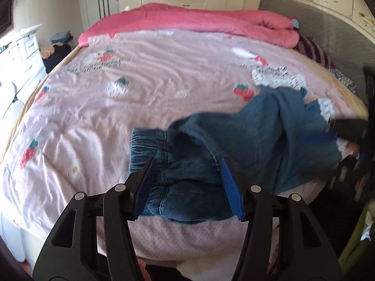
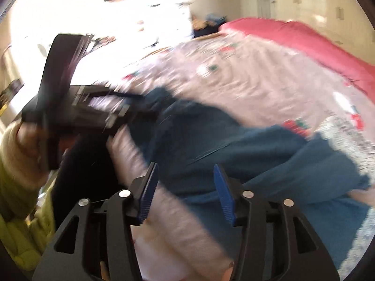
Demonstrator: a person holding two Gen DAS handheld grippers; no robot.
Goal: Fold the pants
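Pants [image 1: 246,140] lie beneath both half-open grippers — left gripper [image 1: 187,187], right gripper [image 2: 185,192] — neither gripping.

Left hand-held gripper [image 1: 187,185]: I see jaws parted, pointing steeply down. Right hand-held gripper [image 2: 185,192]: jaws parted too, nothing pinched. My left hand [image 2: 25,140] grips its handle, sleeve yellow-green.
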